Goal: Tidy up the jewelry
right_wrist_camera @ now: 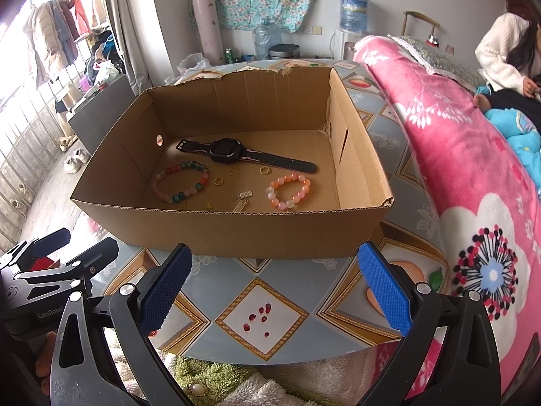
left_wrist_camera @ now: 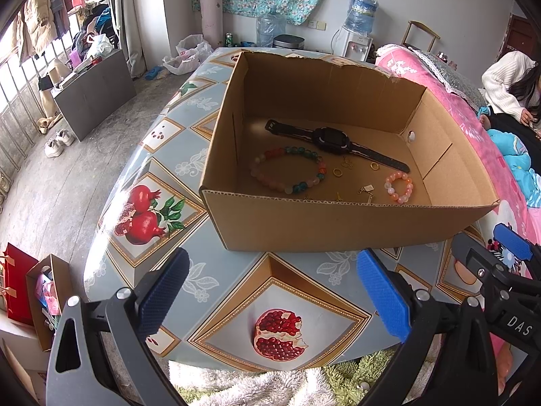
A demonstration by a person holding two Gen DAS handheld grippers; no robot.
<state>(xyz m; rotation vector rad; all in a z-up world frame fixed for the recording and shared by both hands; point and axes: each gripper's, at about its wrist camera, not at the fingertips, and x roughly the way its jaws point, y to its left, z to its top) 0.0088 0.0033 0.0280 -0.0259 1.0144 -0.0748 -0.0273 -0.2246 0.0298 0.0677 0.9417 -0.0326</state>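
Note:
An open cardboard box (left_wrist_camera: 338, 230) (right_wrist_camera: 236, 233) stands on the patterned table. In it lie a black watch (left_wrist_camera: 333, 140) (right_wrist_camera: 233, 151), a multicoloured bead bracelet (left_wrist_camera: 287, 169) (right_wrist_camera: 181, 182), a small pink-orange bead bracelet (left_wrist_camera: 399, 186) (right_wrist_camera: 289, 191), gold rings (left_wrist_camera: 338, 172) (right_wrist_camera: 219, 181) and gold earrings and charms (left_wrist_camera: 367, 191) (right_wrist_camera: 241, 199). My left gripper (left_wrist_camera: 274, 297) is open and empty, in front of the box. My right gripper (right_wrist_camera: 275, 294) is open and empty, also in front of the box. Each shows at the edge of the other's view.
The table (left_wrist_camera: 189, 155) (right_wrist_camera: 270, 318) has a fruit-pattern cloth. A pink floral blanket (right_wrist_camera: 456, 155) lies right of the box, with a seated person (right_wrist_camera: 507, 57) beyond. A fluffy cloth (left_wrist_camera: 270, 385) covers the near edge. A red bag (left_wrist_camera: 18, 280) stands on the floor at left.

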